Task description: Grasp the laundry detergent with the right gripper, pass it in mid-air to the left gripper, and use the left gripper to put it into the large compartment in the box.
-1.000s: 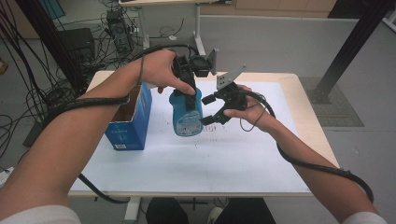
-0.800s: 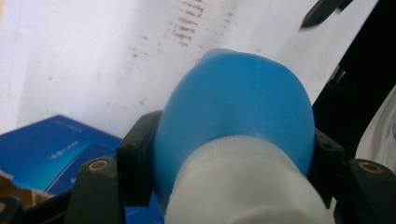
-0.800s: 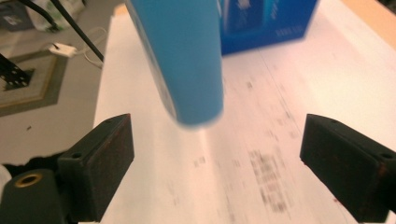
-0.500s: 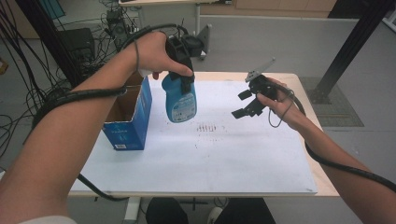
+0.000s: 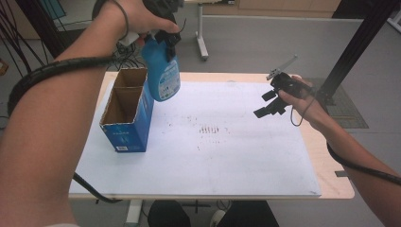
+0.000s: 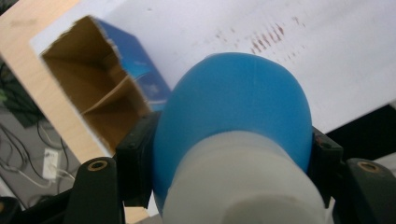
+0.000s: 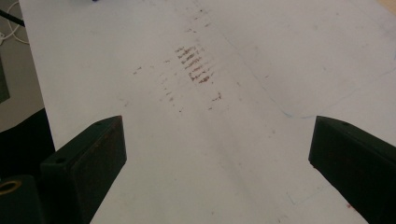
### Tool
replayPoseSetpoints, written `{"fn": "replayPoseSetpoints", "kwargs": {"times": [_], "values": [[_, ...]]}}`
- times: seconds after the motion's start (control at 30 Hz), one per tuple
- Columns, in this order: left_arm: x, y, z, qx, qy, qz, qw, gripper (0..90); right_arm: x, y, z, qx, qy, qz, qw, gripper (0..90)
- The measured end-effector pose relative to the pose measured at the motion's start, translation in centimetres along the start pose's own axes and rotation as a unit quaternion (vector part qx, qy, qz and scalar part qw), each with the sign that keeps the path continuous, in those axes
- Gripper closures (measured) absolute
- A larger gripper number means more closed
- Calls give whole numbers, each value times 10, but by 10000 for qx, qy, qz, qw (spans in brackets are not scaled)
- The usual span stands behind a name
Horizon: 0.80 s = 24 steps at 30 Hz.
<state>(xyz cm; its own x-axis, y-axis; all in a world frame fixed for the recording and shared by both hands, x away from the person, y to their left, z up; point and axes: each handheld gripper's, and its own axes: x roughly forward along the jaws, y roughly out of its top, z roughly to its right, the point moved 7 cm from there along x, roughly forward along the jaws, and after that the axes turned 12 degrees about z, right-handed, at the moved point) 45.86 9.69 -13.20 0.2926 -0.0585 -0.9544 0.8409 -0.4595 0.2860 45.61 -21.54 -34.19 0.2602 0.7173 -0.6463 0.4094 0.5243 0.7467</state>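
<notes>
Left hand-held gripper (image 5: 163, 33) is clamped on the blue bottle (image 5: 163, 71), high above the open box (image 5: 125, 111) on the counter (image 5: 246, 156); not yet in; right hand-held gripper (image 5: 269, 101) gapes empty, well apart.

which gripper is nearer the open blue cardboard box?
Left. The left gripper holds the blue spray bottle in the air just above the blue cardboard box. The right gripper hangs open, empty, far across the white mat.
</notes>
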Motion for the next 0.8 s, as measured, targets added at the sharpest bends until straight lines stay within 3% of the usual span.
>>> {"fn": "replayPoseSetpoints", "kwargs": {"times": [0.17,0.23,0.4,0.47,0.53,0.8], "values": [[-17,1,-26,-658,186,98,9976,357,-9,-1,3,93,-71,-43,9999,43],[-23,1,-37,-973,286,156,9947,356,-11,-1,4,105,-110,-70,9999,43],[-34,-6,-65,-1688,548,265,9838,356,-19,-3,5,118,-162,-204,9996,45],[-37,-11,-78,-2025,595,296,9770,357,-21,-3,7,111,-218,-221,9995,45],[-39,-16,-87,-2226,674,312,9721,357,-24,-3,7,80,-243,-240,9994,46],[-37,-31,-110,-2689,920,242,9585,356,-30,-3,9,53,-352,-344,9988,47]]}}
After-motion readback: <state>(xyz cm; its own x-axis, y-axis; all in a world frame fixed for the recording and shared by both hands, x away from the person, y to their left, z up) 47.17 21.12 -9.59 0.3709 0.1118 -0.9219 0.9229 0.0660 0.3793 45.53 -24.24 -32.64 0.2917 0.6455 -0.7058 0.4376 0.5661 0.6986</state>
